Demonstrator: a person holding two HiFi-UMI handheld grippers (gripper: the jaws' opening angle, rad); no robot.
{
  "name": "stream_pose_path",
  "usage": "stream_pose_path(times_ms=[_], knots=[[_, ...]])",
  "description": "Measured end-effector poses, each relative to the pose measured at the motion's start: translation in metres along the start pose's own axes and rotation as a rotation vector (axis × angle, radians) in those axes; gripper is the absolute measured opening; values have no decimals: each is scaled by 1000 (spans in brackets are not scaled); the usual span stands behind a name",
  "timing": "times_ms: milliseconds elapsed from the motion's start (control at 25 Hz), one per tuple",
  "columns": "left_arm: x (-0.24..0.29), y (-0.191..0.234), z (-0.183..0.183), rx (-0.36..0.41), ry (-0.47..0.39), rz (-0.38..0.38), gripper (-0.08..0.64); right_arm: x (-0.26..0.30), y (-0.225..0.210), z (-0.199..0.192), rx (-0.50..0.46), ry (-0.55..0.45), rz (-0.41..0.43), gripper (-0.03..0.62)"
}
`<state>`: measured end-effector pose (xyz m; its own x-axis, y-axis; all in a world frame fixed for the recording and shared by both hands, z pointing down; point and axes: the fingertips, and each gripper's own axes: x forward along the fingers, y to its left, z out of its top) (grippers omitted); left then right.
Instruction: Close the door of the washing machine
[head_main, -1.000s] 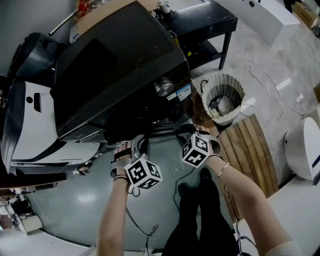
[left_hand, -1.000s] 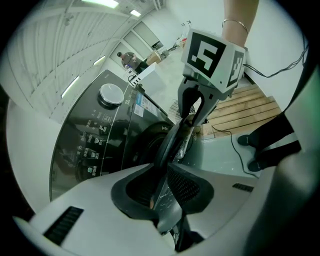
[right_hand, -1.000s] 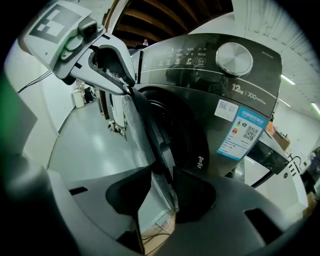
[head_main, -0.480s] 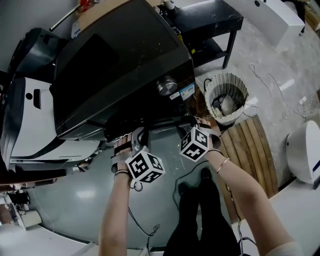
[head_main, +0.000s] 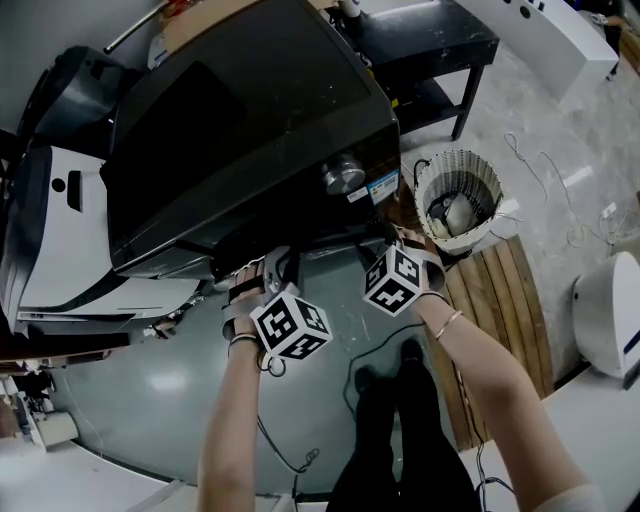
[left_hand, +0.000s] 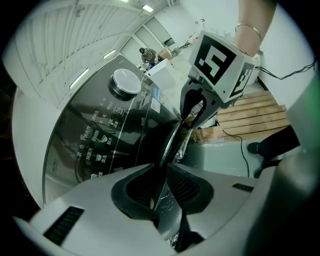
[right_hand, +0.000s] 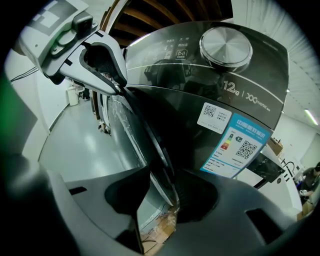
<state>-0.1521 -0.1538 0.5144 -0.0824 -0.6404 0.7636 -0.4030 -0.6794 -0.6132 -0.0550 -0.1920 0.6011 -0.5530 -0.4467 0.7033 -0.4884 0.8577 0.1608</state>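
Observation:
The black washing machine (head_main: 250, 130) stands below me, its round front door (head_main: 315, 248) swung almost against the body. My left gripper (head_main: 262, 272) is shut on the door's rim (left_hand: 172, 145), which runs between its pads (left_hand: 161, 185). My right gripper (head_main: 385, 242) sits further right along the same rim. In the right gripper view the rim (right_hand: 150, 145) passes between the jaws (right_hand: 160, 197) and lies by the right pad, while a gap shows at the left pad. The left gripper (right_hand: 117, 82) shows there too, clamped on the rim.
A woven basket (head_main: 457, 205) stands right of the machine beside a wooden pallet (head_main: 500, 290). A black table (head_main: 430, 40) is behind, and a white appliance (head_main: 60, 230) is at the left. A cable trails on the grey floor (head_main: 150, 400) by the person's legs.
Both grippers have moved a little toward the machine, carrying the door's rim with them. The right gripper's jaws stand slightly wider.

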Motion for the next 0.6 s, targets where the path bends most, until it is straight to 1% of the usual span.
stream_pose_path(times_ms=[320, 600], knots=[[7, 8, 1, -62, -25, -1, 91, 8, -9, 6, -2, -7, 2, 163], [12, 12, 1, -72, -25, -25, 91, 14, -14, 8, -4, -11, 4, 166]])
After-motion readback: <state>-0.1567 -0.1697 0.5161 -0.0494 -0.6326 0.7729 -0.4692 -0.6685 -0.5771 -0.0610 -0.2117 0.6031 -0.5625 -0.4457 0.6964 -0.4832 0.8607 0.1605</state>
